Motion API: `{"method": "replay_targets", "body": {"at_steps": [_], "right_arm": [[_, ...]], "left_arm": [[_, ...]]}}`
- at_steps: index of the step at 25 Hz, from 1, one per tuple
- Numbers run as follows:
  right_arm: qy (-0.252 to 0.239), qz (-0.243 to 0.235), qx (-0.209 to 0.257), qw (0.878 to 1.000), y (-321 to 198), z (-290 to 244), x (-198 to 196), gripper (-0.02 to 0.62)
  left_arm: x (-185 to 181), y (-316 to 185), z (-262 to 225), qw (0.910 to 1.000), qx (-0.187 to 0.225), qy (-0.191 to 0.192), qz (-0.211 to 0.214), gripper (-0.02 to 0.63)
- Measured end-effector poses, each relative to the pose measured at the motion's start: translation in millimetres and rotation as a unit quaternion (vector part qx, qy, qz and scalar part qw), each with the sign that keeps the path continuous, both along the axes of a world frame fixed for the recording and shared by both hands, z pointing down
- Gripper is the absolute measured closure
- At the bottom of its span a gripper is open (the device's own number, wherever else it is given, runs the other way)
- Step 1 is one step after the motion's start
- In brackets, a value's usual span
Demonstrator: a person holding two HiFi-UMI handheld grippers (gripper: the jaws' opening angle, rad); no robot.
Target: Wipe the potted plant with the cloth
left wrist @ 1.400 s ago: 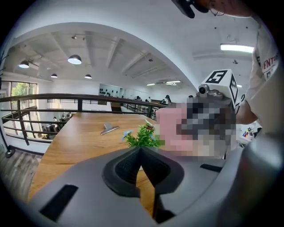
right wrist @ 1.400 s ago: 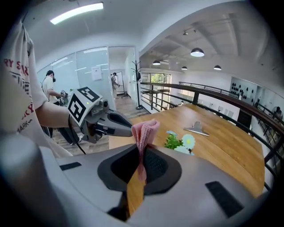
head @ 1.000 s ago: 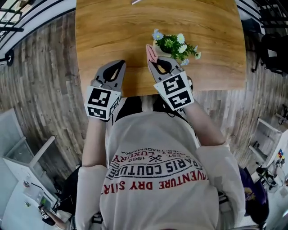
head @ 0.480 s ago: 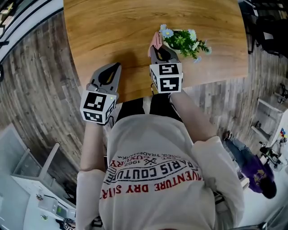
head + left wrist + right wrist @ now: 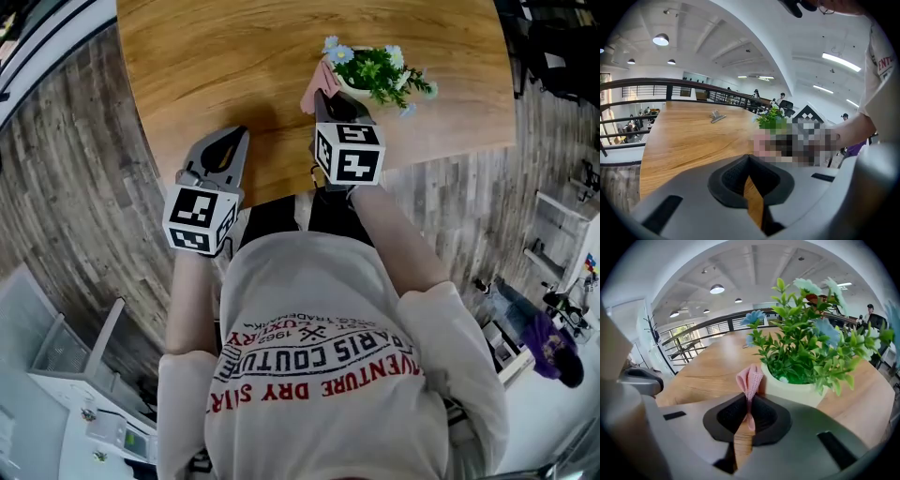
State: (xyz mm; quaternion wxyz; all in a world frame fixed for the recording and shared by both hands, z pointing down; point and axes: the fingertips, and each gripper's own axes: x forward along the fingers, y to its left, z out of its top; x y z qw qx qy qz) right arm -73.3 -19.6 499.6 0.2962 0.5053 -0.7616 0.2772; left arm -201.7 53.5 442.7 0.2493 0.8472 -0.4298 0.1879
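Wooden table (image 5: 216, 66), right gripper (image 5: 325, 97) rolled upright, cloth (image 5: 312, 88) beside potted plant (image 5: 375, 71)

The left gripper (image 5: 749, 157) hangs over the wooden tabletop (image 5: 689, 136), jaws together and empty. The potted plant (image 5: 772, 119) stands toward the right edge, and a small metal thing (image 5: 716, 116) – perhaps a clip – lies farther back.

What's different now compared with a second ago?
The right gripper rolled level and dipped, carrying the pink cloth it grips close beside the pot of the potted plant. The left gripper stayed shut and empty by the edge of the table.
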Motion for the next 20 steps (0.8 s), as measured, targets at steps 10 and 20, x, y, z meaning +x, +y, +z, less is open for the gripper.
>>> {"method": "replay_targets", "body": {"at_steps": [10,20], "right_arm": [[-0.008,0.046,-0.032,0.998,17.0,2.9,32.5,0.552],[0.002,0.087,-0.047,0.995,38.9,8.3,92.0,0.552]], "left_arm": [[23.7,1.0,-1.6,0.9998,0.005,-0.004,0.017,0.594],[53.4,-2.5,-3.5,0.9984,0.012,-0.012,0.053,0.594]]}}
